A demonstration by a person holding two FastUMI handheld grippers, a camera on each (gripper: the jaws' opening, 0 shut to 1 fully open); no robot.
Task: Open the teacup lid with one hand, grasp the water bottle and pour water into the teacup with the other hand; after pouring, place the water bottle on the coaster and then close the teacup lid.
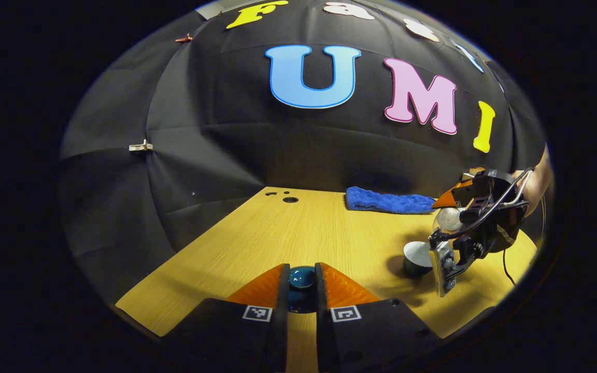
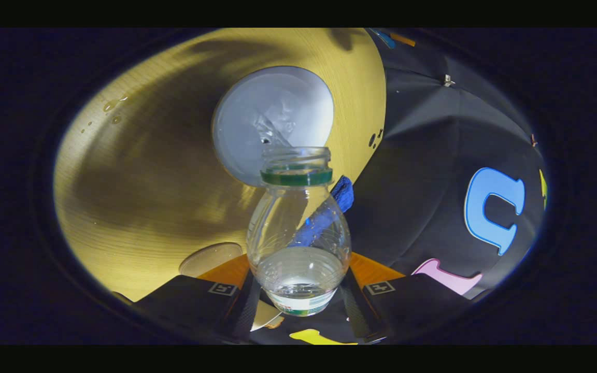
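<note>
In the left gripper view my left gripper [image 1: 301, 284] is shut on the dark teal knob of the teacup lid [image 1: 301, 277], held above the table's near edge. Farther right, a hand holds my right gripper [image 1: 452, 213] with the clear water bottle [image 1: 446, 220] tilted above the open teacup [image 1: 415, 258]. In the right gripper view my right gripper [image 2: 298, 291] is shut on the bottle [image 2: 298, 243]. Its uncapped, green-ringed mouth [image 2: 297, 167] points at the teacup's white inside [image 2: 257, 119], where rippled water shows. Some water remains in the bottle. A round coaster [image 2: 210, 258] lies beside the fingers.
A blue cloth [image 1: 389, 202] lies at the back of the wooden table [image 1: 303, 228], close to the booth wall. Small holes [image 1: 290, 199] mark the table's far left corner. A few water drops [image 2: 112, 106] sit on the wood beyond the cup.
</note>
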